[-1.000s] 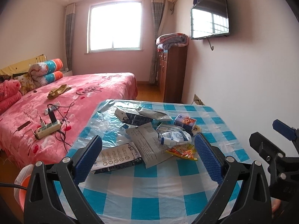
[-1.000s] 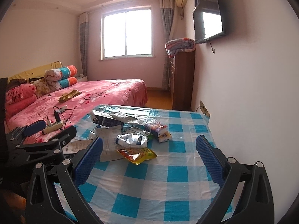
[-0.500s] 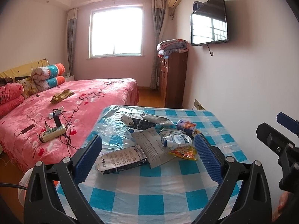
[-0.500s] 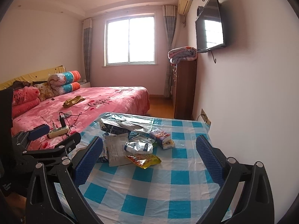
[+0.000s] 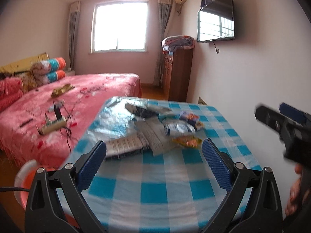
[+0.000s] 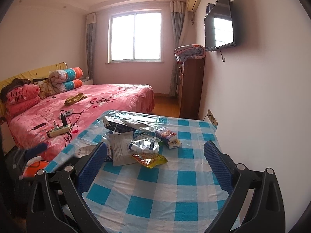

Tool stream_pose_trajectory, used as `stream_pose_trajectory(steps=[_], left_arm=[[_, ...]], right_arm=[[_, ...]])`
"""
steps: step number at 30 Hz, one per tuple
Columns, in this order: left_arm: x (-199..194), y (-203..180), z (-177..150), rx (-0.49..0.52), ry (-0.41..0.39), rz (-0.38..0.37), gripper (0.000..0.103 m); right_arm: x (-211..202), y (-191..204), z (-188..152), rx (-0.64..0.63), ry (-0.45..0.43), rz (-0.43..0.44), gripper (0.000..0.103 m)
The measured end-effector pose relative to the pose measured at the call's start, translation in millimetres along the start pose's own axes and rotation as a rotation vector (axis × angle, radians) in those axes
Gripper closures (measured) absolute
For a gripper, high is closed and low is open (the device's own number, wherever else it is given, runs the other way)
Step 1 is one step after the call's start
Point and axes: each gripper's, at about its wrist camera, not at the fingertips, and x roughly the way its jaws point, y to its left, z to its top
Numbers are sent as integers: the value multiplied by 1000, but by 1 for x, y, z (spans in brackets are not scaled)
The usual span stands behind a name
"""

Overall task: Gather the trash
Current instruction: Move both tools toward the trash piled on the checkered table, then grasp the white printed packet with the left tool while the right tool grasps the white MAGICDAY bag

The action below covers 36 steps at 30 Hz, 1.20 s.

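Observation:
Trash lies in a pile on the far half of the blue checked table (image 6: 155, 194): a yellow-orange snack wrapper (image 6: 149, 158), a white-blue pouch (image 6: 143, 146), a small colourful carton (image 6: 166, 135), a dark milk carton (image 6: 118, 127) and printed papers (image 6: 119, 147). The pile also shows, blurred, in the left wrist view, where the snack wrapper (image 5: 186, 141) lies nearest. My left gripper (image 5: 154, 155) is open and empty, short of the pile. My right gripper (image 6: 155, 157) is open and empty, short of the wrapper; it also shows at the right of the left wrist view (image 5: 281, 116).
A pink bed (image 6: 87, 104) with a power strip (image 6: 59, 131) stands left of the table. An orange bin (image 5: 25, 182) sits on the floor at the table's near left corner. The wall (image 6: 262, 97) runs along the table's right side, with a wooden dresser (image 6: 191, 87) beyond.
Both grippers have drawn back and up from the table, so the trash pile looks farther away. The left wrist view is now blurred with motion. Both stay open.

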Motion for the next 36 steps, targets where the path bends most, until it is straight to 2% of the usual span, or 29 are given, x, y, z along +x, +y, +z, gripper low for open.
stream_pose_trajectory(steps=[4,8,11,13,16,17,21,24,28,30,33,36], left_arm=[[-8,1,-36,-51,16,-44,4],[-12,-11,-62,-21,52,-118,3],[-19,-21,-67,35,32,-181,3],[-22,-25,-68,56,10,-266,3],[-14,-31,-70,76,42,-373,3],[-13,-32,-70,79,38,-381,3],[-10,-36,-68,117,17,-309,3],[1,-36,-65,174,40,-217,3],[16,-18,-52,239,64,-142,3],[22,-6,-43,251,73,-138,3],[42,15,-29,327,110,-125,3],[58,30,-19,389,131,-145,4]], right_arm=[[8,-2,-8,14,34,10,5],[14,-4,-15,24,54,15,5],[18,-6,-19,34,66,18,5],[22,-7,-20,40,75,19,5],[26,-12,-21,54,83,17,5],[28,-13,-21,61,86,18,5],[38,-19,-21,78,111,21,5],[48,-22,-22,95,133,38,5],[61,-21,-25,93,157,63,5],[68,-20,-26,95,171,86,5],[79,-20,-30,104,196,130,5],[96,-20,-33,96,230,174,5]])
